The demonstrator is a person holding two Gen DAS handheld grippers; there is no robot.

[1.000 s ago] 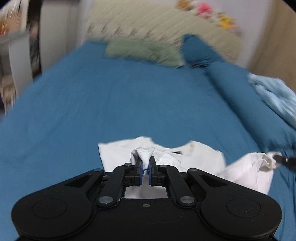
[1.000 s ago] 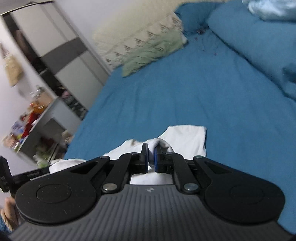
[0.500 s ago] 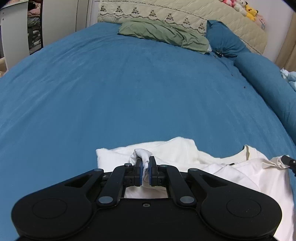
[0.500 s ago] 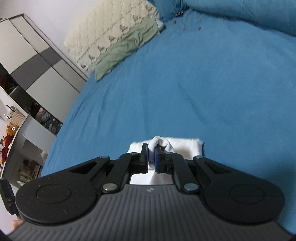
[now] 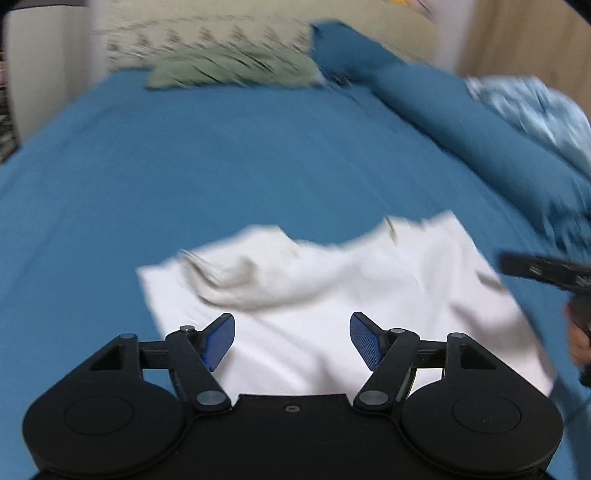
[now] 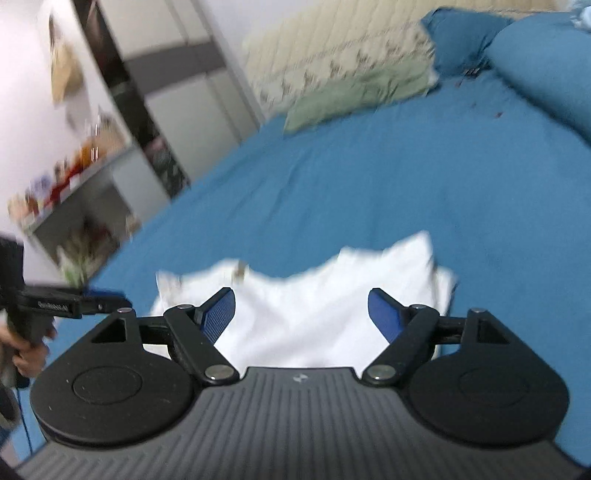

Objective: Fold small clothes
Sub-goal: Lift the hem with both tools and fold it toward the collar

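Observation:
A small white shirt (image 5: 332, 288) lies spread on the blue bedsheet (image 5: 221, 166), with a rumpled fold near its left side. My left gripper (image 5: 291, 341) is open and empty just above the shirt's near edge. In the right wrist view the same shirt (image 6: 314, 317) lies below my right gripper (image 6: 303, 314), which is open and empty. The right gripper shows at the right edge of the left wrist view (image 5: 546, 269). The left gripper shows at the left of the right wrist view (image 6: 74, 301). Both views are motion-blurred.
A green pillow (image 5: 229, 70) and a beige quilted headboard (image 5: 207, 33) are at the far end. A blue bolster (image 5: 461, 122) and light blue cloth (image 5: 532, 110) lie on the right. A wardrobe and cluttered shelves (image 6: 74, 166) stand left of the bed.
Both grippers have opened and let go of the white shirt. The shirt now lies flat on the sheet. Both grippers have pulled back and up a little.

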